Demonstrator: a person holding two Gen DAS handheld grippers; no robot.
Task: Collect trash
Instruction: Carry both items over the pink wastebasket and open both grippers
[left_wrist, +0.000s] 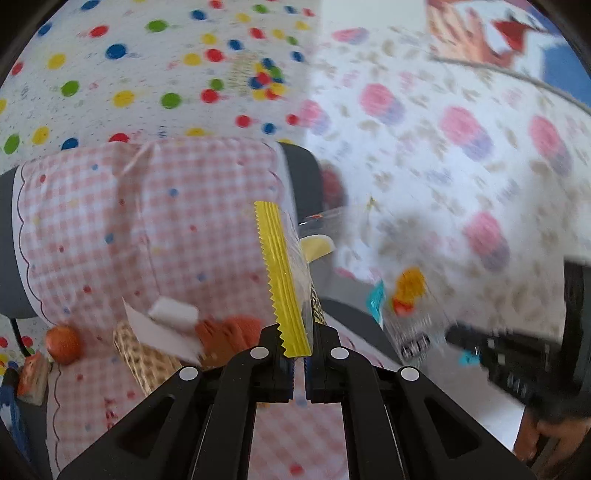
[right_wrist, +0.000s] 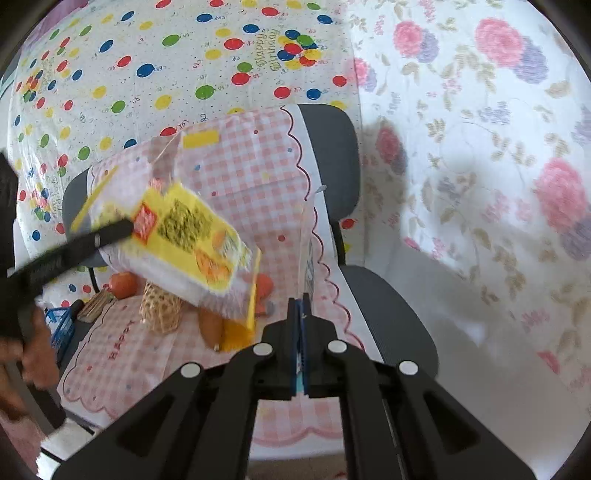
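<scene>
Left gripper (left_wrist: 299, 354) jaws pinch yellow wrapper (left_wrist: 284, 280) by crimped seal; light, floppy, slippery. Right gripper (right_wrist: 300, 332) jaws closed, seemingly empty.

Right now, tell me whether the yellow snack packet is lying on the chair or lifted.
Lifted: the left gripper pinches the yellow snack packet, which hangs above the chair.
</scene>
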